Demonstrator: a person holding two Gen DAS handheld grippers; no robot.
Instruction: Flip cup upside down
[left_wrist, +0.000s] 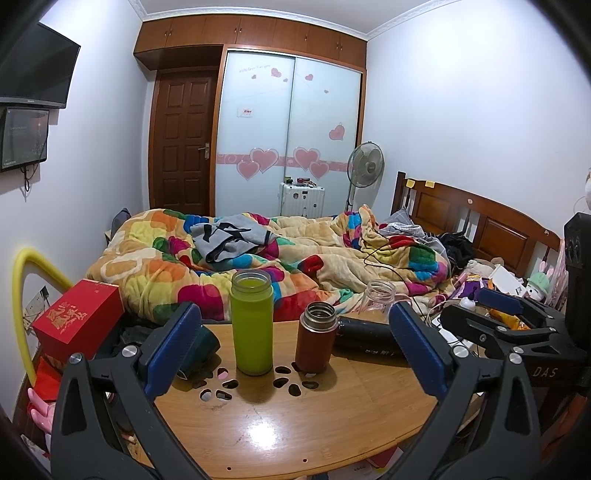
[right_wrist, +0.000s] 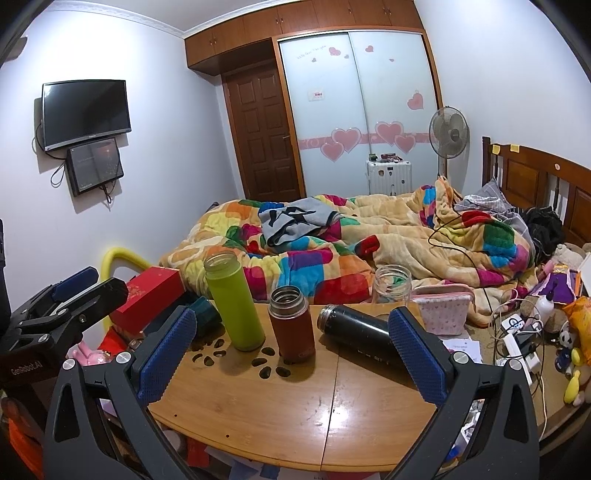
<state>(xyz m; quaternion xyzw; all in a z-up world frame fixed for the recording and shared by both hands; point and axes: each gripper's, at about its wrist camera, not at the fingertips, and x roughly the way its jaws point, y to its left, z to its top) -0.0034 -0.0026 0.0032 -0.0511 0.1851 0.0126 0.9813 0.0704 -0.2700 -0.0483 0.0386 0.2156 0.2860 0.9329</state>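
Both tools are wide open and hold nothing. My left gripper (left_wrist: 295, 347) hangs short of the table (left_wrist: 288, 435), and the green cup (left_wrist: 252, 321) and brown cup (left_wrist: 316, 336) stand straight ahead of it, framed between its pads. My right gripper (right_wrist: 291, 350) hangs level beside it, with the brown cup (right_wrist: 291, 325) dead ahead and the black flask (right_wrist: 360, 334) lying just inside its right pad.

The task does not say which cup. I judge the brown cup the likeliest, since it sits central to both tools. It stands upright, its long axis vertical and its open mouth pointing up, apart from the green cup (right_wrist: 233, 302) on its left. The black flask lies on its side, mouth toward the brown cup.

To do this well, I would advance one tool level, keep its jaws wide until the pads straddle the cup's mid-body, then close across its width. Gripping near the middle should keep the turn balanced. I would lift clear of the table before rolling my wrist half a turn, so the rim neither scrapes the wood nor knocks its neighbours, then set it down mouth first.
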